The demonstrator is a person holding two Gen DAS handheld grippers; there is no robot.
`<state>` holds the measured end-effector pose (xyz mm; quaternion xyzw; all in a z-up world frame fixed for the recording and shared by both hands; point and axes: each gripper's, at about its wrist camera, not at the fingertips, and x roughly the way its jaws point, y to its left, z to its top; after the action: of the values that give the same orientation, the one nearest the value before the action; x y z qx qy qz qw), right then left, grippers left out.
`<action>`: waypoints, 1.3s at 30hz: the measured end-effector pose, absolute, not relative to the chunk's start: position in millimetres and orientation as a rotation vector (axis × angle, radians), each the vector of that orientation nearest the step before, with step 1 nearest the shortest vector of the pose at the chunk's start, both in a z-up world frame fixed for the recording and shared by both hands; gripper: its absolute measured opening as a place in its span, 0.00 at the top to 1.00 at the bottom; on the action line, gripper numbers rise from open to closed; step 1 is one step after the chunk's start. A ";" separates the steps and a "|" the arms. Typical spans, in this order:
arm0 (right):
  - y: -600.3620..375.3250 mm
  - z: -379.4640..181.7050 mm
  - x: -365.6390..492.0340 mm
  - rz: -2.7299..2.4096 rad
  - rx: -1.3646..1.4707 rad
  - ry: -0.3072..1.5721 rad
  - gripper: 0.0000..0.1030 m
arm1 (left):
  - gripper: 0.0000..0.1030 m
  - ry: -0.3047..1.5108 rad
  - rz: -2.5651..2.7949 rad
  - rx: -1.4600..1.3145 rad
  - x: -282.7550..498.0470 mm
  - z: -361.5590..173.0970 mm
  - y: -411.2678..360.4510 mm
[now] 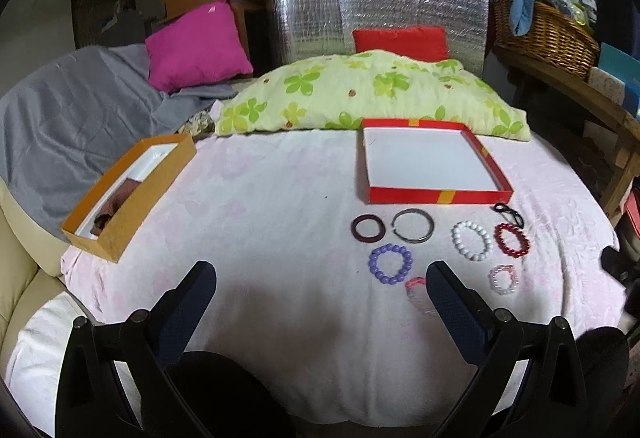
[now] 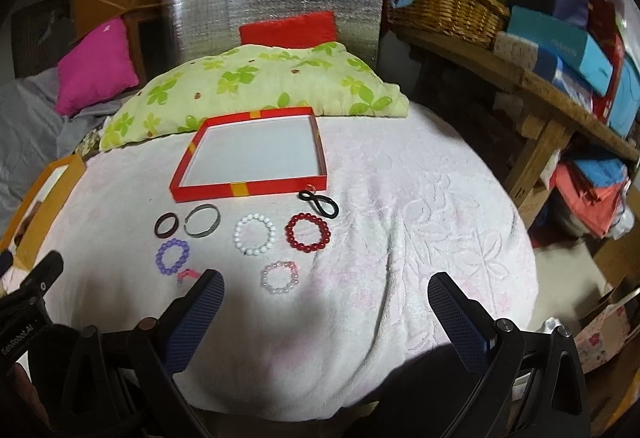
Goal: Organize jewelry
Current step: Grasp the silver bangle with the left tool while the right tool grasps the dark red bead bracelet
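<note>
Both grippers spread wide, holding nothing, above the near edge of the pale pink blanket (image 1: 280,197).

Left gripper (image 1: 320,278) and right gripper (image 2: 326,288) hover side by side. Just beyond: purple bead bracelet (image 1: 390,264), small pink band (image 1: 416,284), pale pink bracelet (image 2: 279,277). Farther: dark ring (image 1: 368,227), metal bangle (image 1: 413,225), white bracelet (image 2: 254,234), red bracelet (image 2: 308,232), black loop (image 2: 319,202). Red tray (image 1: 436,195), empty, behind them; orange box (image 1: 120,226) far left.

Left tongs (image 1: 320,280) gape (empty) before bracelets (image 1: 390,264) near red tray (image 1: 438,195)
</note>
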<state>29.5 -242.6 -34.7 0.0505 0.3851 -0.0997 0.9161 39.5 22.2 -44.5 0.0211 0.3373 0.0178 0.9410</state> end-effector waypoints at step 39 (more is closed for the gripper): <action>-286.6 -161.5 185.4 -0.009 0.205 0.988 0.38 | 0.00 0.955 0.027 0.033 217.0 -160.8 11.0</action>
<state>185.4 -286.6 -161.5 0.0982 0.4732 -0.0043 0.8755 217.0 11.0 -160.8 0.0158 0.4597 0.0130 0.8878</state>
